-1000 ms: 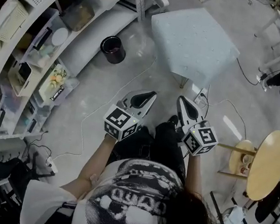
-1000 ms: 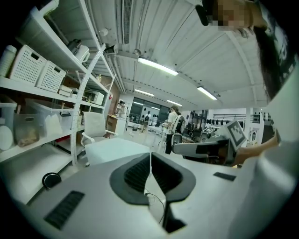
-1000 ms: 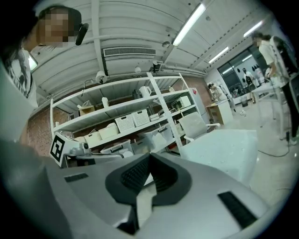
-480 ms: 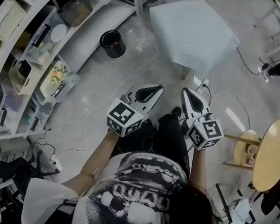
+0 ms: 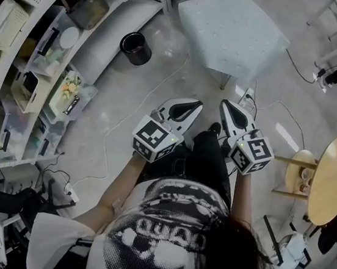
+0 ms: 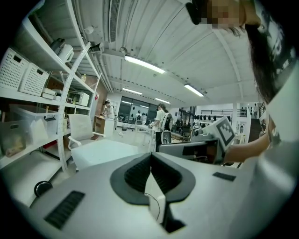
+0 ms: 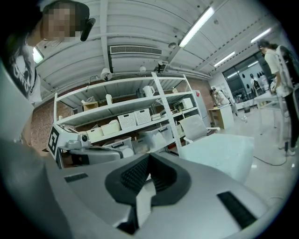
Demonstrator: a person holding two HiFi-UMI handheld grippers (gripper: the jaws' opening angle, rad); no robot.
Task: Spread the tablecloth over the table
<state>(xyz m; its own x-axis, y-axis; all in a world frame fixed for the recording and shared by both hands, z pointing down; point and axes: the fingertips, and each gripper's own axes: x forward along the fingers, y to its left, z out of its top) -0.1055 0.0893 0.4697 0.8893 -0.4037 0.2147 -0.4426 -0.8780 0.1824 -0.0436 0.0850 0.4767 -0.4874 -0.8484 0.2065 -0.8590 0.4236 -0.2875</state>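
The shelving (image 5: 19,50) runs off the head view's left edge. The tablecloth (image 5: 231,31) hides the worktop beneath it; only one leg (image 5: 224,83) shows. In the left gripper view, distant people (image 6: 161,123) are too small to make out.

The tablecloth (image 5: 234,35) looked matt, dimpled cloth; the floor (image 5: 96,121) glossy; the right round table (image 5: 333,181) smooth wood.
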